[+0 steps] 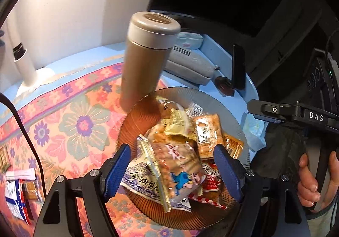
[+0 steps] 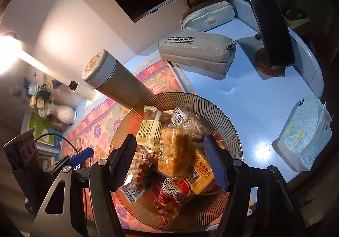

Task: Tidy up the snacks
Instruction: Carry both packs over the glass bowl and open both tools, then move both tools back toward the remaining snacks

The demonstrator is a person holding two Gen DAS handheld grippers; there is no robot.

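Note:
A ribbed glass plate (image 1: 228,101) (image 2: 222,114) on the table holds a pile of several wrapped snacks. My left gripper (image 1: 172,172) is open and hovers over the near side of the pile, its blue pads either side of a clear pack with a blue cartoon (image 1: 180,164). My right gripper (image 2: 172,162) is open too, above an orange-brown pastry pack (image 2: 174,152) and a red pack (image 2: 169,191). Neither holds anything. A few more snack packs (image 1: 18,196) lie on the cloth at far left.
A tan thermos (image 1: 146,58) (image 2: 118,82) stands just behind the plate. Two pencil cases (image 2: 197,50), a phone on a stand (image 2: 273,33), a tissue pack (image 2: 305,135) and a flower vase (image 2: 63,114) sit around. A floral cloth (image 1: 70,122) covers the table's left.

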